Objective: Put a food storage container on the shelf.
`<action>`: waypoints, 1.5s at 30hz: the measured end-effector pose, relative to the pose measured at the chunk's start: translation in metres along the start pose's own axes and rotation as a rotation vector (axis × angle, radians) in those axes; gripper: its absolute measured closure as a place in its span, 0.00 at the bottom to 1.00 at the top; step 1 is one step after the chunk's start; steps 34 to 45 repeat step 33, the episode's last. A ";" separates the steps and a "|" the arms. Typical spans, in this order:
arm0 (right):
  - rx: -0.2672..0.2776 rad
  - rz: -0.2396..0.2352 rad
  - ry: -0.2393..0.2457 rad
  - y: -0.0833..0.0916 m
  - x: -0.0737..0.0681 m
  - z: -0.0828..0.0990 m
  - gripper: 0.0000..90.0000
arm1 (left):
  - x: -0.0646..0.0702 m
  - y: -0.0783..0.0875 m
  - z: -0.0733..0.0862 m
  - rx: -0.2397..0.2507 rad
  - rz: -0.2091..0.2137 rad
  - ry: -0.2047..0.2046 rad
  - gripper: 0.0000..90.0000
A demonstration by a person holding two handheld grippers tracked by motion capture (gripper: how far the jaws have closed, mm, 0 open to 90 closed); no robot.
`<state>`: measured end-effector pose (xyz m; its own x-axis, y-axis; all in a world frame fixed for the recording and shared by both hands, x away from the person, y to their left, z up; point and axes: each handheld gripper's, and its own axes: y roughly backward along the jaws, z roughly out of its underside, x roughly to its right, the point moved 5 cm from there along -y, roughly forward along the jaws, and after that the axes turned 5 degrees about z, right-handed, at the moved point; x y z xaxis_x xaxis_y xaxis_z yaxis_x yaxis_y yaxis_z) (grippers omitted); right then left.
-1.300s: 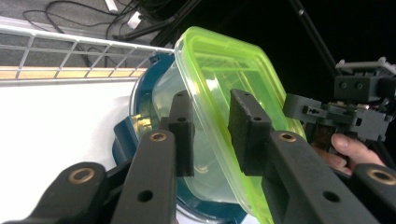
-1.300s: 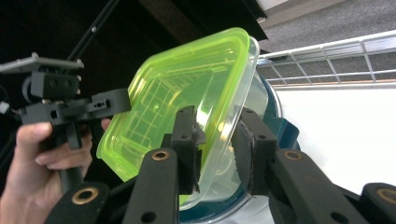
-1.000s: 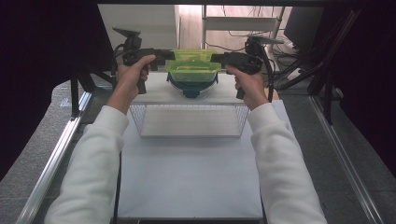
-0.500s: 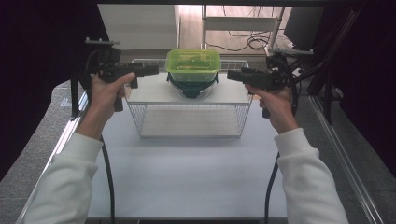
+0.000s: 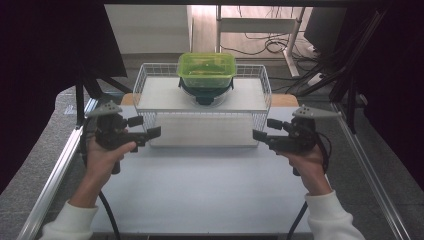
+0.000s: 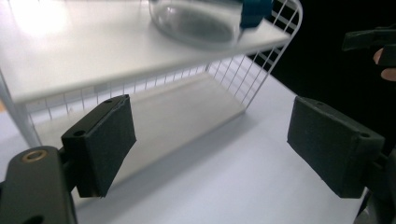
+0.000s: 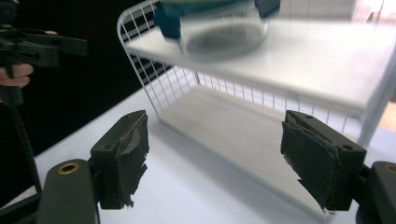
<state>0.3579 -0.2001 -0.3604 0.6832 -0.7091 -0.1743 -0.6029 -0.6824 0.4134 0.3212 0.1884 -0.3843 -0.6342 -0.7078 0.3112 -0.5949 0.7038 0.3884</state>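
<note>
A green lidded container (image 5: 206, 70) rests on a round clear container with teal clips (image 5: 205, 93), on the top shelf of a white wire rack (image 5: 160, 95). My left gripper (image 5: 146, 127) hovers in front of the rack's left end, my right gripper (image 5: 265, 128) in front of its right end, and they point at each other. Both have just been opening and stand open with nothing between their pads. The left gripper (image 6: 217, 149) looks at the rack (image 6: 93, 56) and the round container (image 6: 196, 23). The right gripper (image 7: 222, 161) sees the same container (image 7: 224, 35).
The white table (image 5: 210, 195) stretches from the rack toward the person. Metal rails run along its left edge (image 5: 52, 177) and right edge (image 5: 375, 170). Behind the rack are a metal frame and floor cables (image 5: 270, 45). Dark curtains hang on both sides.
Both grippers have come off the green container's sides, spread apart and dropped toward the person, in front of the rack. The green container stays on the round container.
</note>
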 end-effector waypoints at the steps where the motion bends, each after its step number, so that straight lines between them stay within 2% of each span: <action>1: -0.007 0.004 0.002 0.000 0.000 0.008 0.26 | 0.001 -0.001 0.009 -0.003 -0.009 -0.005 0.16; 6: -0.042 0.017 -0.006 -0.005 0.000 0.048 0.26 | 0.002 -0.010 0.056 -0.054 -0.043 -0.015 0.17; 9: -0.061 0.015 -0.006 -0.009 -0.003 0.069 0.26 | 0.000 -0.017 0.080 -0.093 -0.057 -0.002 0.17; 11: -0.083 0.020 0.003 -0.011 -0.005 0.081 0.25 | -0.001 -0.020 0.093 -0.117 -0.083 0.000 0.17; 15: -0.123 0.034 0.008 -0.017 -0.008 0.105 0.25 | 0.000 -0.027 0.113 -0.164 -0.085 0.002 0.17; 19: -0.190 0.045 0.006 -0.024 -0.008 0.127 0.25 | -0.001 -0.032 0.129 -0.202 -0.095 0.011 0.17; 29: -0.177 0.057 -0.013 -0.024 -0.005 0.131 0.23 | -0.003 -0.034 0.133 -0.208 -0.104 0.017 0.17; 45: -0.184 0.058 -0.009 -0.024 -0.005 0.133 0.22 | -0.004 -0.035 0.132 -0.201 -0.105 0.020 0.17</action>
